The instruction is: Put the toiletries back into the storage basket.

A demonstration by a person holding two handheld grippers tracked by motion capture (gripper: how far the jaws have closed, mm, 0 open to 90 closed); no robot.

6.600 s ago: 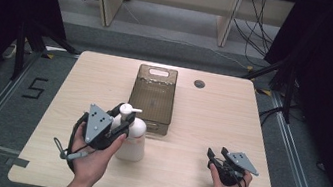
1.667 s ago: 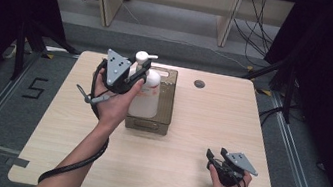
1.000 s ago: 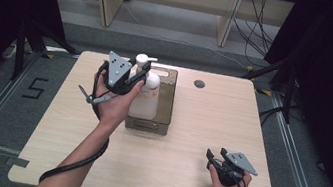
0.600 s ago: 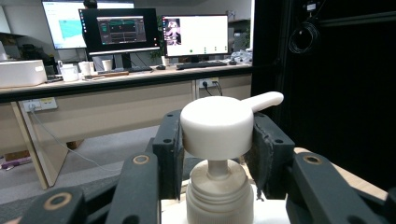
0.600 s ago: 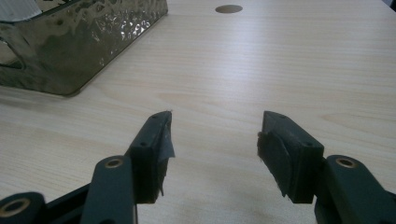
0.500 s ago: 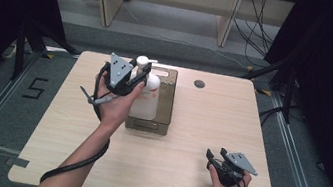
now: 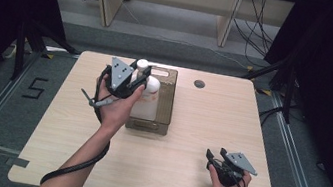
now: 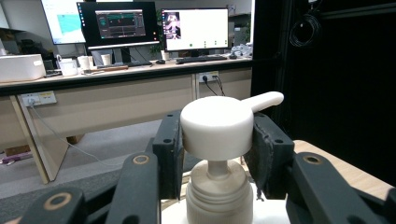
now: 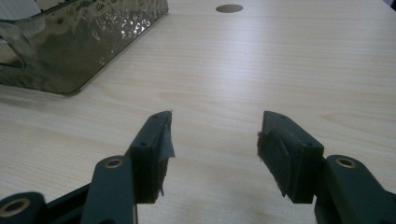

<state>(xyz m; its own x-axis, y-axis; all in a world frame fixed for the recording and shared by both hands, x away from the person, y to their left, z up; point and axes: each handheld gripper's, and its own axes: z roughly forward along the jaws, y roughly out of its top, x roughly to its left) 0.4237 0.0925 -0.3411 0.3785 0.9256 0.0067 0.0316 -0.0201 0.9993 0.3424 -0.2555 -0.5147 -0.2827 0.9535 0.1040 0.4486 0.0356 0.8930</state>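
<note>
A white pump bottle (image 7: 145, 101) stands upright over the dark see-through bin (image 7: 166, 104) at the table's far middle. Its lower part lies within the bin's outline, and I cannot tell whether it rests on the bin floor. My left gripper (image 7: 143, 75) is shut on the bottle, with its pads pressed on both sides of the round pump head (image 8: 217, 126). The spout points away to the right in the left gripper view. My right gripper (image 7: 210, 157) rests near the table's front right, open, and there is nothing between its jaws (image 9: 215, 135).
A round cable hole (image 7: 199, 84) sits in the tabletop right of the bin (image 9: 84, 42). Bare wood lies between the bin and the right gripper. Desks with monitors (image 8: 154, 25) stand beyond the table.
Since the earliest frame my left gripper has carried the bottle from the table in front of the bin up and back over the bin. Over the last second nothing has visibly moved.
</note>
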